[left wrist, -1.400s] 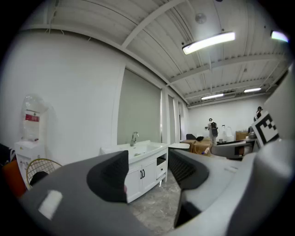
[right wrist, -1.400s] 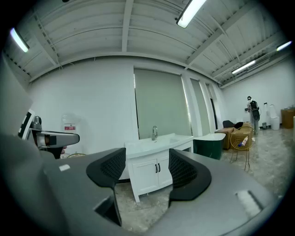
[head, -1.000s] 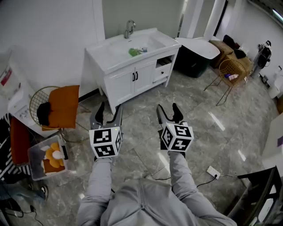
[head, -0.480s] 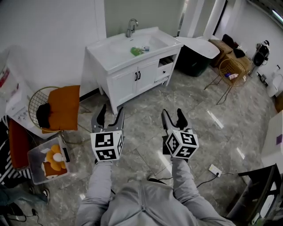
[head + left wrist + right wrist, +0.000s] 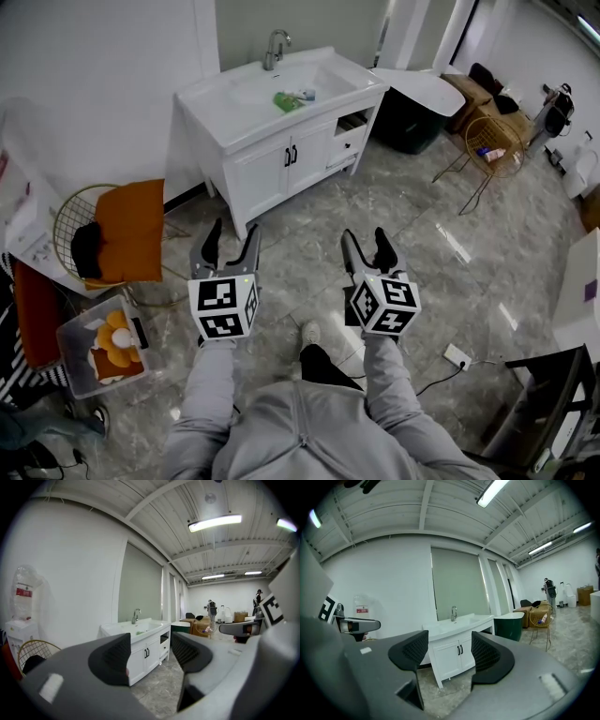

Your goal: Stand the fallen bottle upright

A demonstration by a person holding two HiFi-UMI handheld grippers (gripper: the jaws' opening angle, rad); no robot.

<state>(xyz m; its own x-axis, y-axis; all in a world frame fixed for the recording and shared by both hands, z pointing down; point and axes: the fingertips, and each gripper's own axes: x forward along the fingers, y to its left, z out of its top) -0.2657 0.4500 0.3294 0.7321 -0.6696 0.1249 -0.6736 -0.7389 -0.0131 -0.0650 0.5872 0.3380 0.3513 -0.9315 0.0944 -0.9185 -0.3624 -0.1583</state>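
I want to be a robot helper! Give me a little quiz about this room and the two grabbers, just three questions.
1. True or false: the left gripper and the right gripper both have their jaws apart with nothing between them.
2. Where is the green bottle?
A. On the floor by the person's feet
B. On top of the white sink cabinet
C. In the left gripper
3. Fill in the blank: the cushion on the wire chair is ____ in colour.

Key: 1 true; 2 B; 3 orange.
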